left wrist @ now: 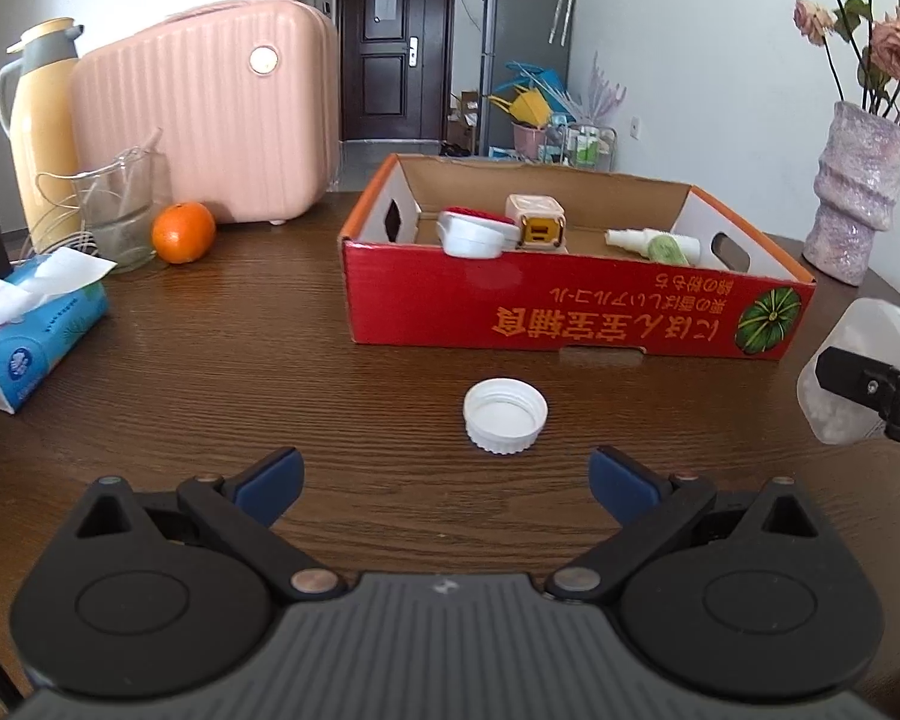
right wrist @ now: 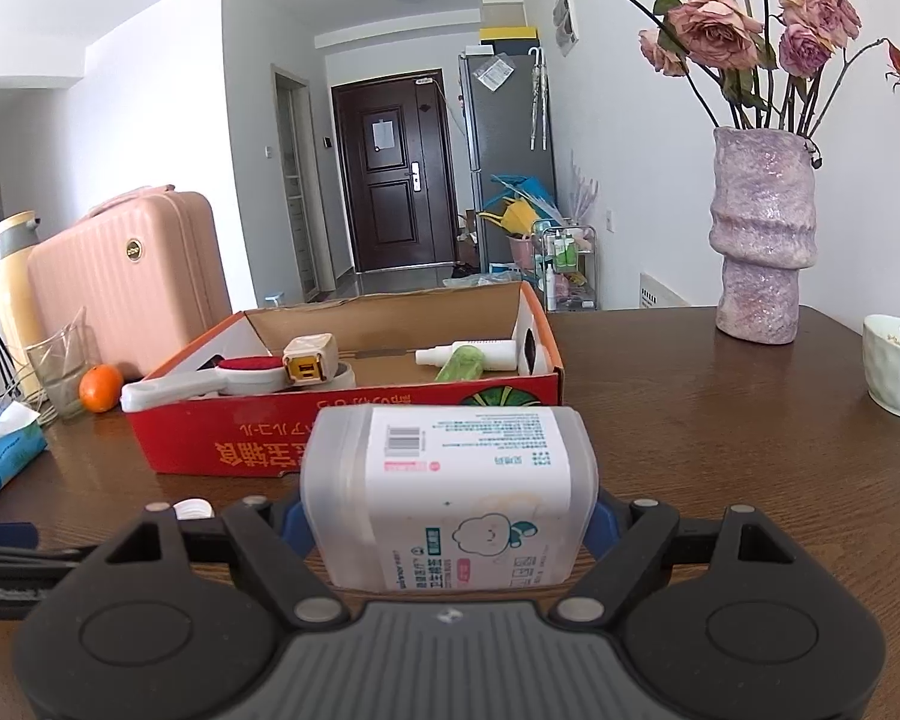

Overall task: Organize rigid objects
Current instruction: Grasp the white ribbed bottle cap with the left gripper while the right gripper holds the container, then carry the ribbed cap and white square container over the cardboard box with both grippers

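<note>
Wooden table (left wrist: 210, 360) carries everything; pink suitcase (left wrist: 210, 114) stands at far left, purple vase (right wrist: 762, 234) with dried roses at far right; red cardboard box (left wrist: 570, 312) sits mid-table, open-topped, holding a white lint brush (left wrist: 474, 234), a cream cube charger (left wrist: 537, 222) and a spray bottle (left wrist: 654, 243); right gripper (right wrist: 450, 522) clamps a translucent labelled container (right wrist: 450, 486) between both blue pads, just before the box; left gripper (left wrist: 444, 483) spread wide, empty, above the table; white screw cap (left wrist: 505, 415) lies open side up just ahead of it, near the box front.
</note>
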